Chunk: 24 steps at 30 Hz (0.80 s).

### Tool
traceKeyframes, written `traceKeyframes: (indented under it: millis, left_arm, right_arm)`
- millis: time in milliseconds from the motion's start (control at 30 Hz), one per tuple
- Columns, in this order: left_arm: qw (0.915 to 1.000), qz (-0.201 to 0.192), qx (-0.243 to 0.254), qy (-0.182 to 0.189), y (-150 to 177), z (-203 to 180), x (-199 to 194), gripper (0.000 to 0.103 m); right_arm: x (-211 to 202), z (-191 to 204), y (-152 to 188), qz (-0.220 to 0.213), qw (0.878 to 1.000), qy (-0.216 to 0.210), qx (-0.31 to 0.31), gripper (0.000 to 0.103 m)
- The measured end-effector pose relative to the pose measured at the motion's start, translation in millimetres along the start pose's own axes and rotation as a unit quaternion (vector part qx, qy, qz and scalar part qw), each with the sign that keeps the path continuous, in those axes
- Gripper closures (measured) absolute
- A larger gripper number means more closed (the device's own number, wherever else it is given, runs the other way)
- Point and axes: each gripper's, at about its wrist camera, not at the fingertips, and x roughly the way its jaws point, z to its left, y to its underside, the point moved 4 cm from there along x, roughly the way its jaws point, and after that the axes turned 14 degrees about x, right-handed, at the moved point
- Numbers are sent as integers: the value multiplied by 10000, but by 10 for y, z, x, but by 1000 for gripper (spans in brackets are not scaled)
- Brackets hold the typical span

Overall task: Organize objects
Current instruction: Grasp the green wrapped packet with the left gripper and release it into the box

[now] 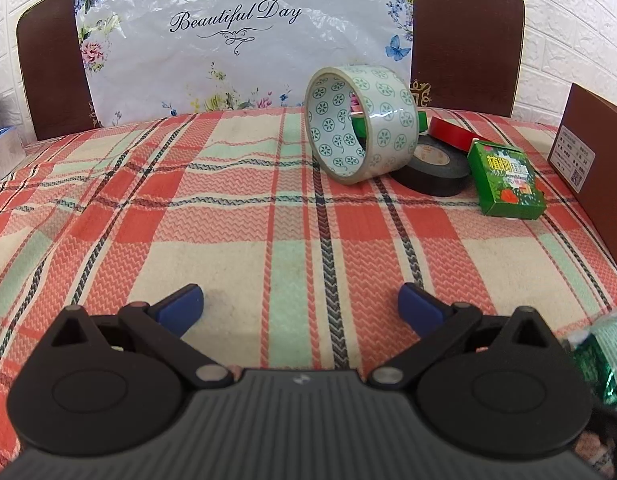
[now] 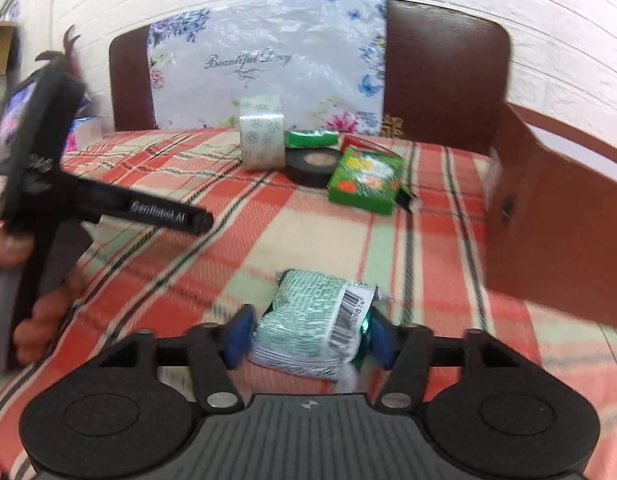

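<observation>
Finding the left gripper (image 1: pixel 300 300) standing wide apart above the plaid cloth (image 1: pixel 188 200), nothing between its blue pads; a person's left hand (image 2: pixel 40 304) wrapping its handle at the left edge of the right wrist view.

Noting a brown headboard (image 1: pixel 48 80) at the far side, with a floral plastic bag (image 1: pixel 236 48) propped against it.

Moving rightward: recording a patterned tape roll (image 1: pixel 392 120) standing on its edge and leaning onto a black tape roll (image 1: pixel 440 176), which is lying flat. Spotting a green tape roll (image 2: pixel 312 138) behind those two and a red tape roll (image 1: pixel 456 132) just beside. Logging a green box (image 1: pixel 508 178) lying flat, touching the black roll's right side. Registering a brown box (image 1: pixel 596 168) rising at the far right, its wall closing off that side of the cloth.

Locating the packet (image 2: pixel 308 320), green and white with a barcode, near the front edge of the cloth and well apart from the tape cluster. Observing the right gripper (image 2: pixel 310 338) clamping it, one pad pressing on each flank.

Judging the packet's long axis as running across the jaws, pad to pad, with the barcode end pointing toward the right pad and turned slightly away; motion blur limiting certainty on this.
</observation>
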Motion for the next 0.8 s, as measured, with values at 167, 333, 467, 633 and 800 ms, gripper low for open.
traceKeyframes:
  millis: [167, 333, 467, 633, 800]
  left_arm:
    - [9996, 261, -76, 123, -15, -19, -80, 2]
    - [9872, 338, -480, 1483, -143, -301, -453, 17]
    - [9643, 607, -595, 2507, -183, -658, -559, 17]
    - [9619, 781, -400, 2588, -112, -1006, -479, 17]
    - [9535, 828, -456, 2862, -244, -1099, -463, 61]
  right_arm:
    - [-149, -68, 112, -22, 9999, 53, 92, 25]
    - [-152, -79, 120, -56, 9999, 77, 43, 25]
    - [-168, -96, 129, -90, 9999, 50, 79, 26]
    - [-143, -118, 125, -67, 9999, -41, 91, 40]
    - [-164, -145, 99, -165, 9997, -136, 140, 59]
